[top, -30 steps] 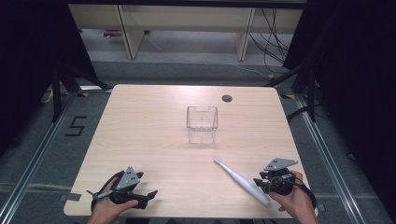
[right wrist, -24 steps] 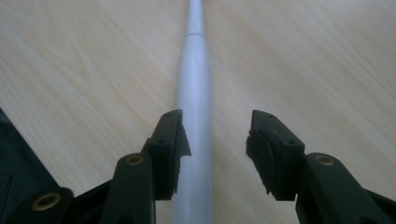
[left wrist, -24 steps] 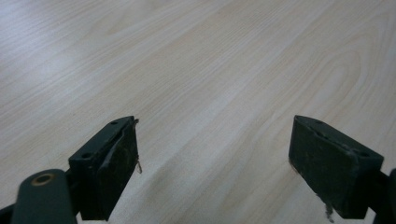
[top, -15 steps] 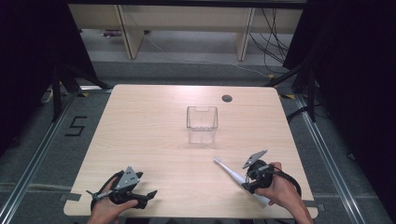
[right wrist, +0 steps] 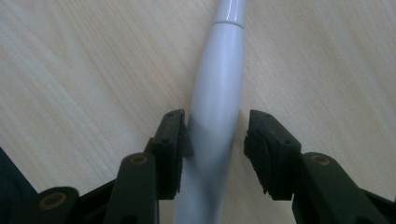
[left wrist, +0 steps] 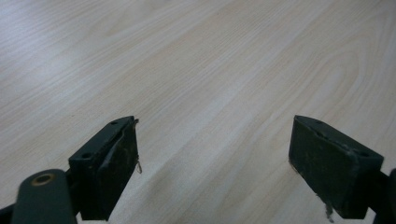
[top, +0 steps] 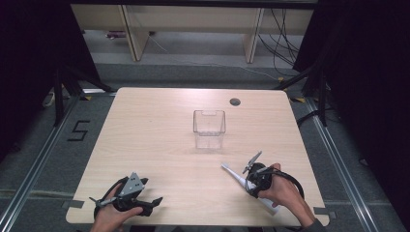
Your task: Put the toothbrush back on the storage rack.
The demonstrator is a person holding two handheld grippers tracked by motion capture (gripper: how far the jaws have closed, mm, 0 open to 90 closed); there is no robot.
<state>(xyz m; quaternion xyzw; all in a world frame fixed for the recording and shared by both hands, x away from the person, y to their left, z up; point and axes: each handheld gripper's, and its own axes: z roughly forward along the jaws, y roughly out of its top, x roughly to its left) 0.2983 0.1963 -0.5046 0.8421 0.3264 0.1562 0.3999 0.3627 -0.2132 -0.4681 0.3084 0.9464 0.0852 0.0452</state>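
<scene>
A long white handle [top: 235,176], like an electric toothbrush body, lies flat on the wooden table [top: 145,135] at the front right. My right gripper [top: 252,181] is lowered over it. In the right gripper view the handle [right wrist: 218,88] runs up between the jaws of that gripper [right wrist: 215,144]. One jaw touches it and the other stands a narrow gap off, so the gripper is open around it. My left gripper [top: 151,203] rests at the front left, held by a hand. Its jaws [left wrist: 215,158] are wide open over bare wood.
A clear plastic box [top: 209,126] stands upright at the table's middle, beyond the handle. A dark round cable hole [top: 235,102] sits near the far edge. Shelving and cables lie on the floor behind the table.
My right gripper has moved left from the table's right edge onto the white handle and now straddles it. The left gripper has stayed put.
</scene>
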